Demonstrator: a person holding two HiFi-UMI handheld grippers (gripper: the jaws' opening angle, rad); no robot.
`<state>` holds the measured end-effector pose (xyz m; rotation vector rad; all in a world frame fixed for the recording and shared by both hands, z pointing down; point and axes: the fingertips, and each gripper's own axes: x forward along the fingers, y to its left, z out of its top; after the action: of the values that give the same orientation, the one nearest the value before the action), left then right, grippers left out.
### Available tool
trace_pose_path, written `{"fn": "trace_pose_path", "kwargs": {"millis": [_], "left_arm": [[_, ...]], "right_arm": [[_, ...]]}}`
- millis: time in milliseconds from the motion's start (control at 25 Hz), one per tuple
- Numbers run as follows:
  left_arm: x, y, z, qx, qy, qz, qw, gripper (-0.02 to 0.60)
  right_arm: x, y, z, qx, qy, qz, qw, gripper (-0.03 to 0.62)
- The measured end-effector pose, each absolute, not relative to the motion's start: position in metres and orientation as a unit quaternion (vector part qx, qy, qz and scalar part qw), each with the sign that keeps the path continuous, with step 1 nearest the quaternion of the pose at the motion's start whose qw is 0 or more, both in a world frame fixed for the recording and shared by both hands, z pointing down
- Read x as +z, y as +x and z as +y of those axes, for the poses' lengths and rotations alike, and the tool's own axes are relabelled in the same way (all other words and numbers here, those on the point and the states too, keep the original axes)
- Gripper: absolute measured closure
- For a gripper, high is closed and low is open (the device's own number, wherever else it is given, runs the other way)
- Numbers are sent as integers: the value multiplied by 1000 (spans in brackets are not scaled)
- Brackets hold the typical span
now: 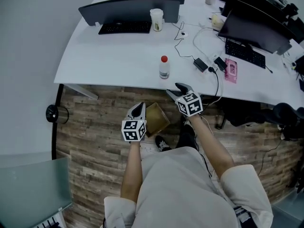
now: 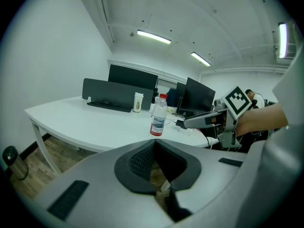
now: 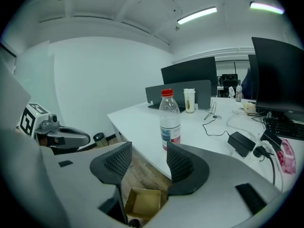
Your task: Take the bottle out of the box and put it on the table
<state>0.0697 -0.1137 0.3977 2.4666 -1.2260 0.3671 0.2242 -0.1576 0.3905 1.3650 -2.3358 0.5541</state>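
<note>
A clear water bottle with a red cap stands upright on the white table, near its front edge. It also shows in the left gripper view and the right gripper view. My right gripper is open and empty, a short way back from the bottle, its jaws apart. My left gripper hangs lower over the floor beside the open cardboard box, jaws shut on nothing. The box looks empty.
On the table are a keyboard and monitor at the back left, a cup, cables with a power adapter, a second keyboard and a pink item. A small black object sits on the wooden floor.
</note>
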Motion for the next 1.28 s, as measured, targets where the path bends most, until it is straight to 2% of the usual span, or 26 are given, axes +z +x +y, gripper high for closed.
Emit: {"fn": "trace_pose_path", "kwargs": {"millis": [760,920,1000,1280], "left_arm": [[414,48,-80,116,861,-457,192,568],[422,55,-70,129,866,-446,188,568],[426,57,-65,141,868,-440,181,568],[425,60,-69,140,871,-438,175,568]], "right_arm": [[416,226,-77,222,543,-797,146,343],[430,231,-68,221,552,-791,145,361],[434,231,-64,221,553,-790,145,401],[443,225,-61,207,540,-797,174,459]]}}
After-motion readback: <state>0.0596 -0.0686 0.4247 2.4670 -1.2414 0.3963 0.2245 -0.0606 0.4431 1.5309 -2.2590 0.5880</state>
